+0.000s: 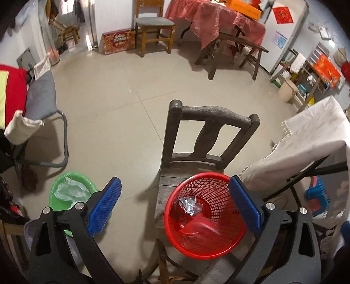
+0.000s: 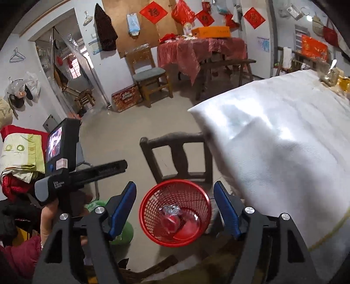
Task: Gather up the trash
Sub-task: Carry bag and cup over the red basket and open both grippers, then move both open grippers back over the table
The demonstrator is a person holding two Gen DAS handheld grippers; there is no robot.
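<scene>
A red mesh basket [image 1: 205, 214] stands on the seat of a dark wooden chair [image 1: 210, 122]. A crumpled silver wrapper [image 1: 189, 204] lies inside it. My left gripper [image 1: 175, 181] hangs above the basket's left side, open wide with nothing between its blue pads [image 1: 105, 205]. In the right wrist view the same basket [image 2: 175, 210] shows the silver wrapper [image 2: 171, 210] and a clear plastic piece [image 2: 170, 220] in it. My right gripper [image 2: 174, 184] hovers over it, open, its pads touching nothing. A hand [image 2: 49, 216] holds the left gripper's body [image 2: 65, 172] at the left.
A green bin [image 1: 70, 190] with a plastic liner stands on the floor left of the chair. A table under a white cloth [image 2: 273, 142] fills the right. A folding chair [image 1: 41, 122] piled with clothes is at the left. Far back stand a red-covered table [image 1: 214, 19] and chair.
</scene>
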